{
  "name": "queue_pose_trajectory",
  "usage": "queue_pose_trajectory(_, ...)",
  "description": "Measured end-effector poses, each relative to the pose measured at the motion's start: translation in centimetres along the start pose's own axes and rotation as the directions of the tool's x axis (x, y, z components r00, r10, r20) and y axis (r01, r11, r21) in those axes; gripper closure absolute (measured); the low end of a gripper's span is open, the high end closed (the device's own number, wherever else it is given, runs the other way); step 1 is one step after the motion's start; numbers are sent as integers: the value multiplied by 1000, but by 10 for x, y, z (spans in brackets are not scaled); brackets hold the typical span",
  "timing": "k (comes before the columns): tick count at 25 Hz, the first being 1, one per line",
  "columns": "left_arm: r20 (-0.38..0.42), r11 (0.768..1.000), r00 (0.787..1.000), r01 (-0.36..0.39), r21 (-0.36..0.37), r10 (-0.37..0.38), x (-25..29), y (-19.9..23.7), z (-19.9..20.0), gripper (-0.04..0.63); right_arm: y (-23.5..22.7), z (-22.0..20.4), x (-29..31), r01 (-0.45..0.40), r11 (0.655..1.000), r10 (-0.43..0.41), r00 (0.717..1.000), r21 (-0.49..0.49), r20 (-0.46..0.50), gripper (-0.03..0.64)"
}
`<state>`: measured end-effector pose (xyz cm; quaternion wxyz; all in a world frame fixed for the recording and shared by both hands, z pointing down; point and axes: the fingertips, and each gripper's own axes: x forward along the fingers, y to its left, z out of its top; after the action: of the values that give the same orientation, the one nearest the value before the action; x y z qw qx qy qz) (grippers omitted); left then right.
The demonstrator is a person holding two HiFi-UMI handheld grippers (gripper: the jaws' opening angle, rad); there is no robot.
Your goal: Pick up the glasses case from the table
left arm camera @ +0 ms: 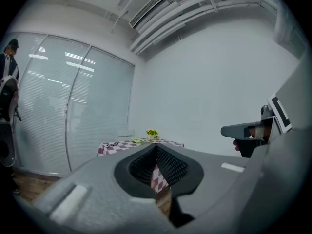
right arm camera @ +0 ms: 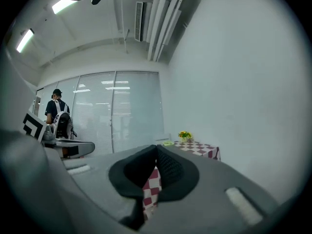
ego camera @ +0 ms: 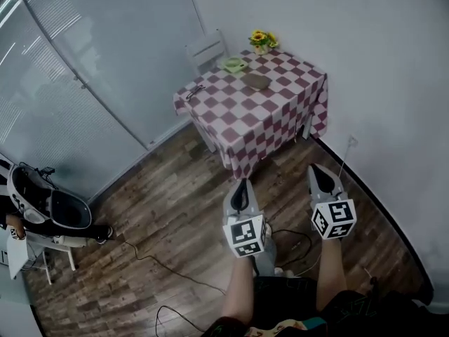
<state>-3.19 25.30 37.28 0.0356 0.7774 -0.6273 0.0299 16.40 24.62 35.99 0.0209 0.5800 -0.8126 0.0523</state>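
Observation:
The glasses case (ego camera: 256, 81) is a dark oblong lying on the red-and-white checked table (ego camera: 238, 121) across the room, far from both grippers. My left gripper (ego camera: 243, 186) and right gripper (ego camera: 318, 169) are held side by side over the wooden floor, pointing level toward the table. In the left gripper view the left gripper (left arm camera: 156, 148) has its jaws meeting at the tips with nothing between them. The right gripper (right arm camera: 157, 150) looks the same in its own view, shut and empty. From the gripper views the case itself cannot be made out on the table (left arm camera: 127, 145).
On the table also stand a pot of yellow flowers (ego camera: 262, 41), a green dish (ego camera: 233, 64) and a pair of glasses (ego camera: 194, 91). A white chair (ego camera: 205, 50) stands behind it. A cable (ego camera: 175, 272) trails over the floor. A person with a backpack (ego camera: 31, 206) stands at left.

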Motion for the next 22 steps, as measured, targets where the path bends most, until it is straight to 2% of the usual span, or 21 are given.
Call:
queue_pose_trajectory(5, -44, 999, 999, 19, -44, -21, 51, 8, -21, 584, -16, -22, 45, 16, 1000, -15, 998, 5, -67, 613)
queue_pose_trajectory(10, -117, 994, 993, -4, -108, -9, 114, 29, -51, 584, -27, -37, 111, -6, 1000, 3, 991, -18, -136, 613)
queue_pose_trajectory(17, -141, 994, 990, -11, -108, -4, 187, 64, -59, 584, -30, -32, 201, -32, 998, 24, 985, -44, -171, 614)
queue_pose_trajectory(22, -127, 991, 992, -36, -131, 19, 227, 97, -51, 584, -24, -22, 249, -52, 996, 39, 984, -71, -173, 613)
